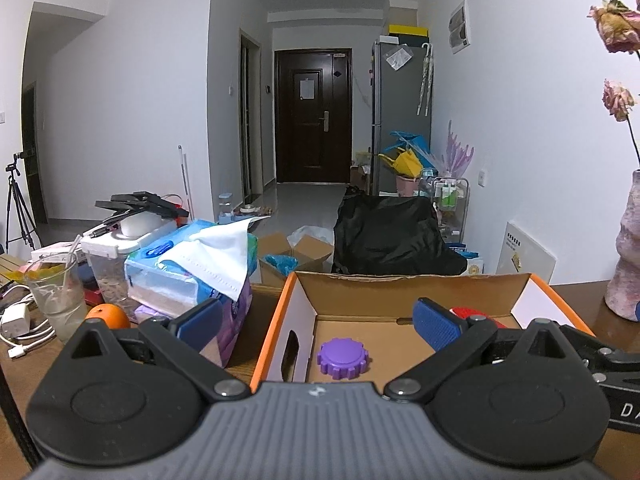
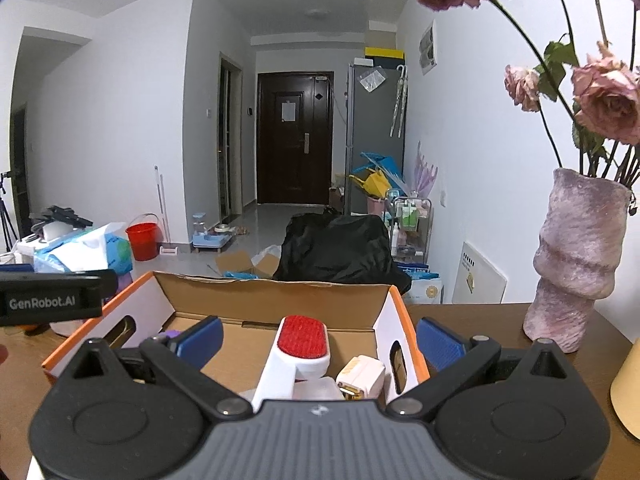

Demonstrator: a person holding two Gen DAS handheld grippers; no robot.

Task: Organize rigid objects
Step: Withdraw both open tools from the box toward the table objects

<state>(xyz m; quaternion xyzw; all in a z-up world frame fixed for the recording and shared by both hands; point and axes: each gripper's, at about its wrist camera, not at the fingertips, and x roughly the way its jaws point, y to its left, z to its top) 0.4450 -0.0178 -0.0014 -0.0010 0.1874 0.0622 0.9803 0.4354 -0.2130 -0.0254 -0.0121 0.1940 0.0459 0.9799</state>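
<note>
An open cardboard box (image 1: 400,292) with an orange rim sits on the wooden table. On its floor lies a purple gear-shaped cap (image 1: 344,359). My left gripper (image 1: 320,326) hangs open over the box's near left side, holding nothing. In the right wrist view the box (image 2: 280,300) holds a white lint brush (image 2: 304,340) with a red pad, a white charger (image 2: 360,374) and the purple cap (image 2: 172,334), mostly hidden behind my finger. My right gripper (image 2: 320,342) is open above the brush, apart from it. The red pad (image 1: 476,314) peeks past my left gripper's right finger.
Left of the box stand a tissue pack (image 1: 208,264), a glass (image 1: 56,296), an orange (image 1: 108,316) and white cables (image 1: 20,332). A pink vase (image 2: 572,264) of dried roses stands to the right. A black-covered chair (image 1: 388,236) is behind the box. The other gripper (image 2: 52,300) shows at the left.
</note>
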